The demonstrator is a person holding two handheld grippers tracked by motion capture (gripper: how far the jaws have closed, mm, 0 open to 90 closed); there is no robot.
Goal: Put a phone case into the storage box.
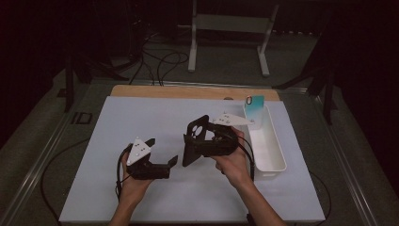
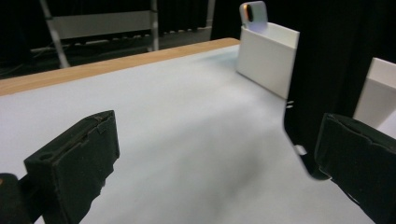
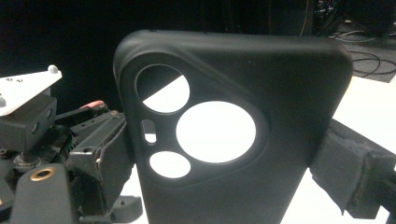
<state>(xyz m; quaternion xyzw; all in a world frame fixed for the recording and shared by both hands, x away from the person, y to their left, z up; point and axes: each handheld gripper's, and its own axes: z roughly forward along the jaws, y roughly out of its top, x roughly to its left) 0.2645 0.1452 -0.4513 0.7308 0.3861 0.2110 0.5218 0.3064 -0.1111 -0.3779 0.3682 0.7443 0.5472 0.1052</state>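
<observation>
The right claw [image 3: 224, 154] grips a black phone case [image 3: 233, 126] upright above the bench [image 1: 141, 117]; the left claw [image 1: 162, 151] is released, empty — a handover just done. Next, probably: carry it to the white bin [image 1: 273, 155] — keep it upright.

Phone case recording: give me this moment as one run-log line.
right tool: shut on black phone case, held upright | left tool: open, nothing between jaws, beside the case | white bin: holds a teal phone case

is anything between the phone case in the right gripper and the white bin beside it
Nothing visible. The right gripper holds the black phone case upright above the mat, and the white bin lies just to its right, with bare mat between. The bin's near end looks free; a teal phone leans at its far end.
</observation>
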